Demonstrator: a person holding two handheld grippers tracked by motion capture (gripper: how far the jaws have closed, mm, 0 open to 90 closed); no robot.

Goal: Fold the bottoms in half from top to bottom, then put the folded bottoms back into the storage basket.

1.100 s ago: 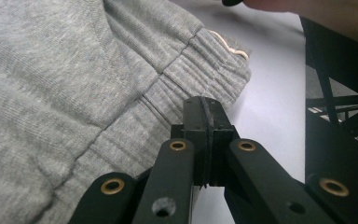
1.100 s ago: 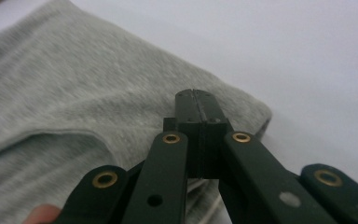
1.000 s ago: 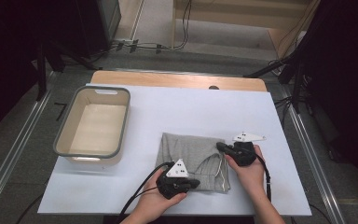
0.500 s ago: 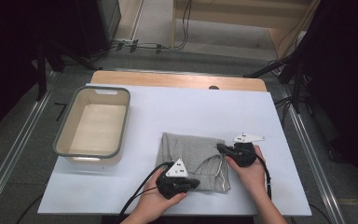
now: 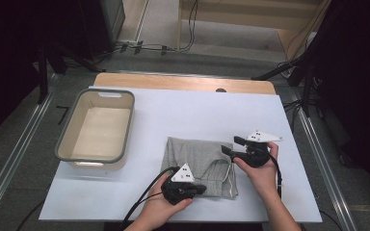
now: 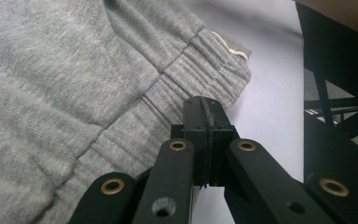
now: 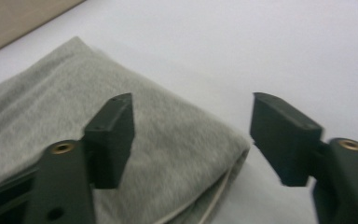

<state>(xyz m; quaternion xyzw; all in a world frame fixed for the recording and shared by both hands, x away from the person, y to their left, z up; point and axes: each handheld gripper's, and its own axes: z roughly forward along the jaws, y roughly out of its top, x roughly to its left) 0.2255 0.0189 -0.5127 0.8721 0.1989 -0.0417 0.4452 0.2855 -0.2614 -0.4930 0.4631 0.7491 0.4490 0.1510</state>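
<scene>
Mid-fold, the grey sweatpants (image 5: 198, 163) lay at the table's (image 5: 173, 115) 5 o'clock; the left hand-held gripper (image 6: 204, 140) was closed beside the waistband, the right hand-held gripper (image 7: 191, 135) gaped, probably needing to pinch the edge next.

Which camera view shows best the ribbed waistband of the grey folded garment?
The left gripper view: the ribbed waistband lies close and sharp just beyond the closed jaws of the left gripper, with a pale cord at its edge. The high view shows it small, near the garment's right edge. The right gripper view shows a blurred folded corner between open jaws.
</scene>
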